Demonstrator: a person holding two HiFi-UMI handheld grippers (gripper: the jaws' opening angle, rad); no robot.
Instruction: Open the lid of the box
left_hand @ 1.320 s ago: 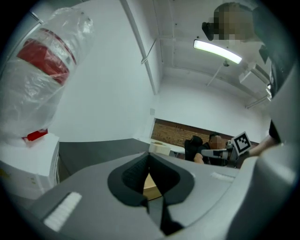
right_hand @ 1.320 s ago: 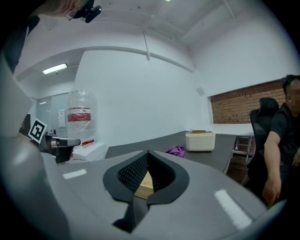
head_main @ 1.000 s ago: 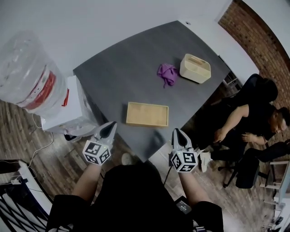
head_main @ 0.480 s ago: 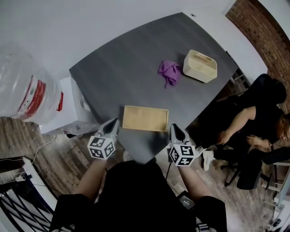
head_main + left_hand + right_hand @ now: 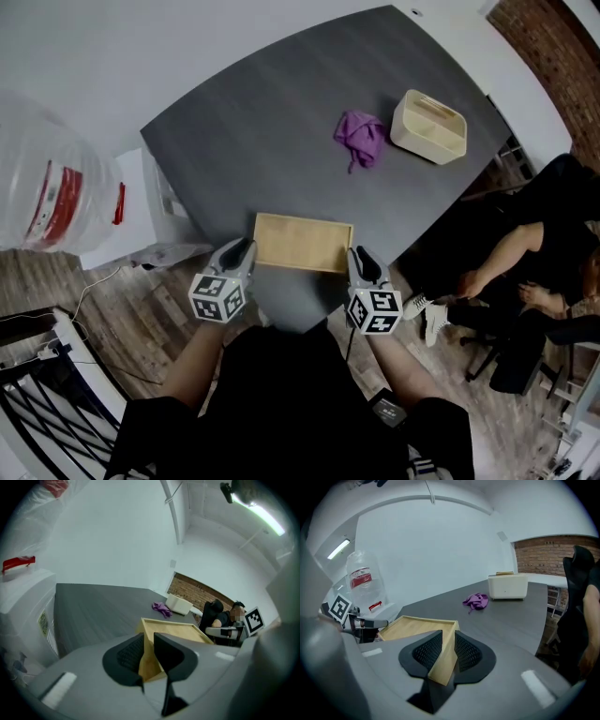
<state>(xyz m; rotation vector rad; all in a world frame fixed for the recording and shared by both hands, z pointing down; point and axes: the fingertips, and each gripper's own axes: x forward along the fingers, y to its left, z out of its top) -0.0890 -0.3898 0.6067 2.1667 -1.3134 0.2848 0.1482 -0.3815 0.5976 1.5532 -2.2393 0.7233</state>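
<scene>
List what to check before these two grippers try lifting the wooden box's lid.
1. Left gripper straddles the wooden box's near left corner: ok.
2. Right gripper straddles the near right corner, its jaws having just been opening: ok.
3. Pads clamped on the box: not ok, both grippers stand open.
4. Box lies flat on the table: ok.
5. Purple cloth and cream container lie apart from the box: ok.
6. Where the box opens: cannot tell.
</scene>
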